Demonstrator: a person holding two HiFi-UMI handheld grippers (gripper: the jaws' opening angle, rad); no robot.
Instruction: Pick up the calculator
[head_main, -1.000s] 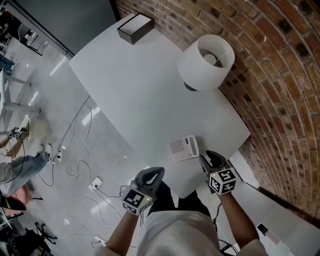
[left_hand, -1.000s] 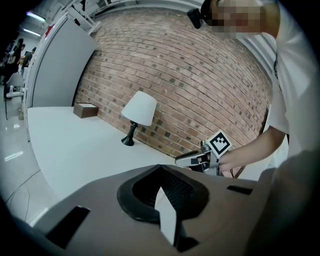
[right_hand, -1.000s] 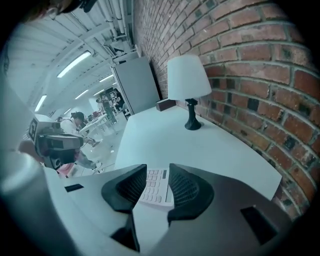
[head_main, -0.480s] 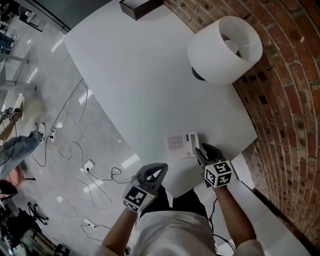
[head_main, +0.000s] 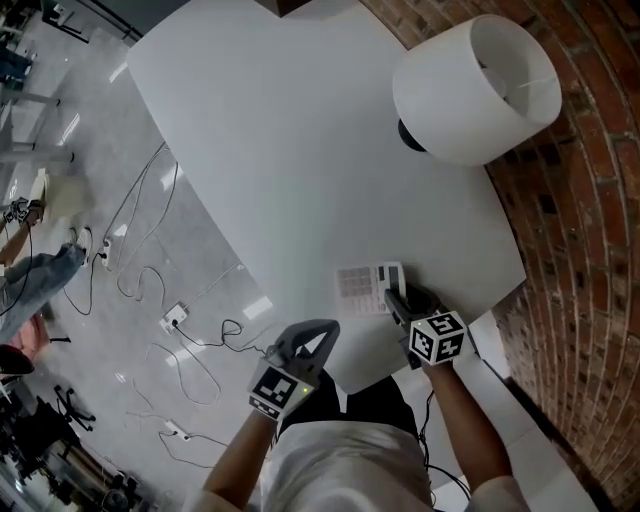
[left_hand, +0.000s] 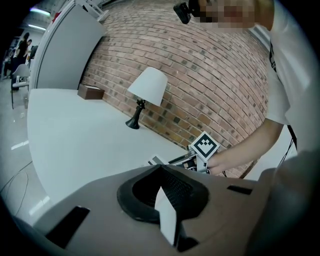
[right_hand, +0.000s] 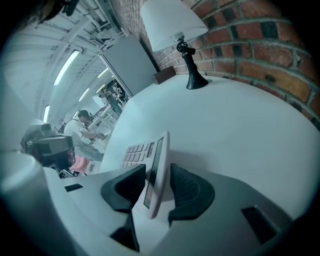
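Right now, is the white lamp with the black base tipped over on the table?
No, the white lamp stands upright on its black base on the white table.

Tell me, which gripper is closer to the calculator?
Right. The right gripper has its jaws, just opened wider, on either side of the calculator at its display end. The left gripper hangs by the table edge, well apart from it.

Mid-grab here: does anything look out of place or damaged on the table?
Nothing stands out. The calculator sits undamaged on the table, between the jaws of the right gripper, which have just been opening; the lamp stands upright.
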